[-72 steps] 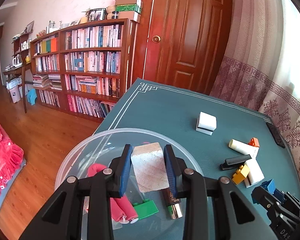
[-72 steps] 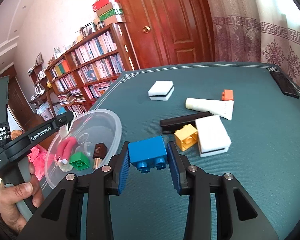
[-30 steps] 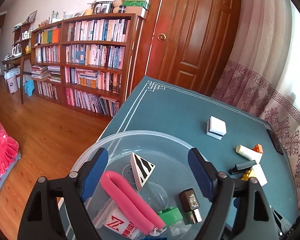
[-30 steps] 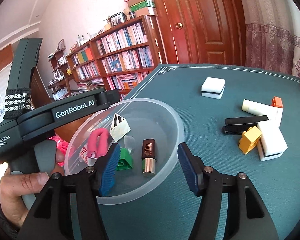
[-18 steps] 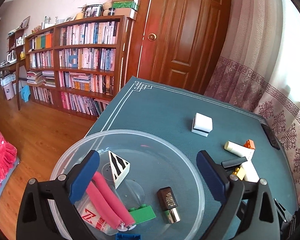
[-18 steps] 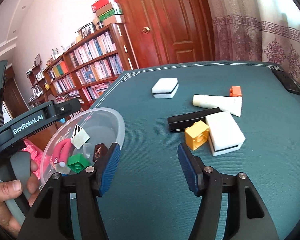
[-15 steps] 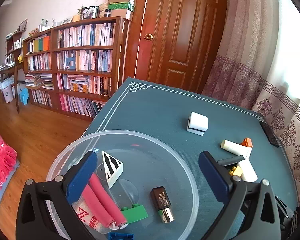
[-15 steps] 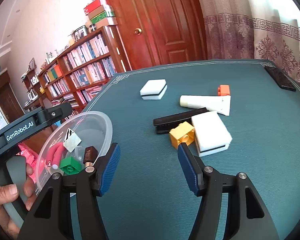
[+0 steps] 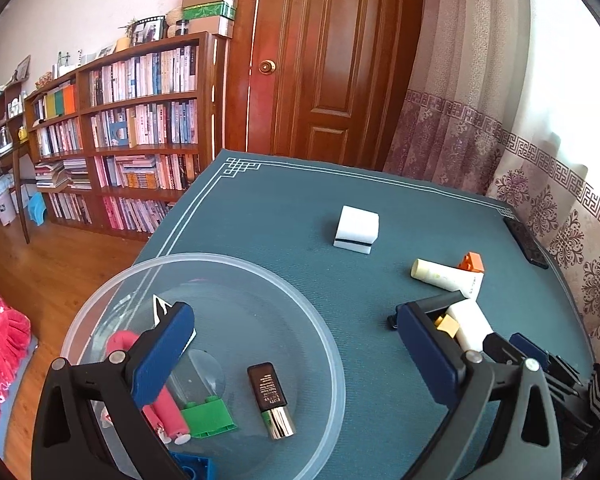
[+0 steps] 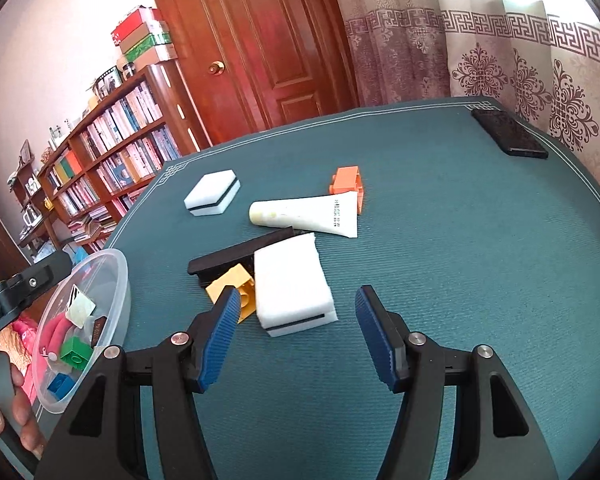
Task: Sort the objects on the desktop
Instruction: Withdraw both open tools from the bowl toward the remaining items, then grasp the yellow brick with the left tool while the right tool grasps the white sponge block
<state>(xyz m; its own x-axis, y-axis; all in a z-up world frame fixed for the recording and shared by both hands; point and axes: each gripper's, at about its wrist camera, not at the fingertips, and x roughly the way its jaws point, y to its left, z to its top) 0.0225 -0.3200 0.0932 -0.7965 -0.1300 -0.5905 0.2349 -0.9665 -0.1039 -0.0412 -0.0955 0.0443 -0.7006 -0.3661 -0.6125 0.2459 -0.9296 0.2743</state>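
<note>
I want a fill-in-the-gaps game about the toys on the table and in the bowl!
1. The green brick lies inside the clear ____.
2. The yellow brick touches the big white ____ beside it.
3. The orange brick sits behind the white ____.
4. Both the left gripper and the right gripper are ____.

Missing words: bowl; sponge; tube; open

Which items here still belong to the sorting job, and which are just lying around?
Job: clear bowl; yellow brick, near white sponge, black clip, cream tube, orange brick, far white sponge.

Lying about, probably: black phone, bookshelf.
</note>
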